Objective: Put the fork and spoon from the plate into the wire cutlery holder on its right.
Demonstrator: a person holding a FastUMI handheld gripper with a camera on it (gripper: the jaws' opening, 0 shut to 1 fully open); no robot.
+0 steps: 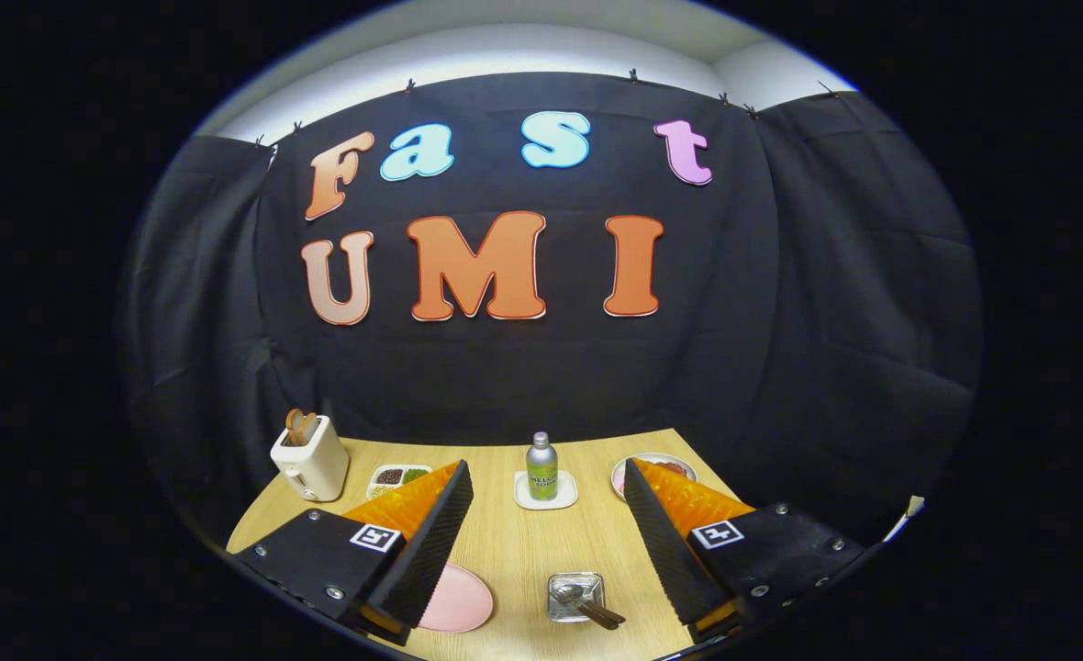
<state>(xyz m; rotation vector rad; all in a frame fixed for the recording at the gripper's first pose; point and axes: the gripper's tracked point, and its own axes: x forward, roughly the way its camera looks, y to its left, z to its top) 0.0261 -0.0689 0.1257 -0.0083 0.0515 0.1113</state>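
Fingers spread wide, holding nothing — pink plate half hidden behind one, wire holder between them

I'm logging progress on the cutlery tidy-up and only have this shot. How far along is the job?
It looks finished or nearly so: the pink plate lies bare where it shows, and utensils with brown handles rest in the wire cutlery holder to its right. I cannot tell whether both pieces are there. Nothing is in hand: the gripper is open, its fingers spread and raised above the table. Little seems left.
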